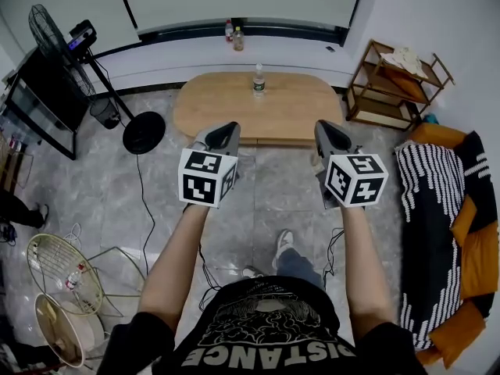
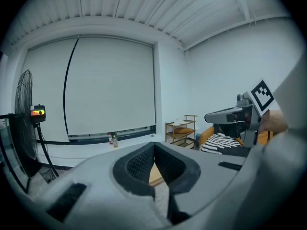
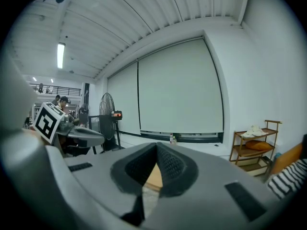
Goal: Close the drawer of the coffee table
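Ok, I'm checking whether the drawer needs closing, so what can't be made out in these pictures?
Drawer: in the head view, the near edge of the coffee table is partly behind the left gripper and right gripper; open or shut, cannot tell.
Both gripper views: each gripper's own body fills the lower frame; only a sliver of table shows.
Label on the bottle: too small.

From the head we look steeply down past both forearms onto the left gripper (image 1: 223,131) and right gripper (image 1: 328,129), with the coffee table (image 1: 258,104) ahead across the tiled floor (image 1: 273,186). Each gripper camera sits close behind its own jaws and faces roughly level toward the far wall. Those two views share the roller blind (image 2: 110,85), the wooden shelf (image 2: 181,131), the standing fan (image 2: 24,109) and a sliver of tabletop; each catches the other gripper at its edge.
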Demonstrator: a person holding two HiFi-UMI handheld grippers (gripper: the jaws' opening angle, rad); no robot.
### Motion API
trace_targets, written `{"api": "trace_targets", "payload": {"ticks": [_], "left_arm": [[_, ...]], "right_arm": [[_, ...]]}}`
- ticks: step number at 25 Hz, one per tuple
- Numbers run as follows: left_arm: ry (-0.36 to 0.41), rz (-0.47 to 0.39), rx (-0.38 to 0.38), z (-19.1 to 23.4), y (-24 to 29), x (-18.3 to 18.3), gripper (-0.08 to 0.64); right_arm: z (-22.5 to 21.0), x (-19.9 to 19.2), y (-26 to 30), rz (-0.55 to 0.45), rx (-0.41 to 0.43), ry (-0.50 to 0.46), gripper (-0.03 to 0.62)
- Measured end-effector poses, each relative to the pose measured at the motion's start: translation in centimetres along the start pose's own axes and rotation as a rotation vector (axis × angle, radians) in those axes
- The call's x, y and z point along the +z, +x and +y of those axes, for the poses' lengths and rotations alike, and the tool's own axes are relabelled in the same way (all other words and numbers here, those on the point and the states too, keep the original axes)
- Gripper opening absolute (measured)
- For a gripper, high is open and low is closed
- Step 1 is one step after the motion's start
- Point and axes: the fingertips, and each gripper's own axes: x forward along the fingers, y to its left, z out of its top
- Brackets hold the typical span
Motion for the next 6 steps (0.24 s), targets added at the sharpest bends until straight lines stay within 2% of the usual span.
{"api": "trace_targets", "payload": {"ticks": [6], "left_arm": [[0.007, -0.007, -0.006, -0.48, -0.67, -0.08, 0.006]], "right_arm": [[0.57, -0.03, -0.61, -0.007, -0.004, -0.002, 0.005]]}}
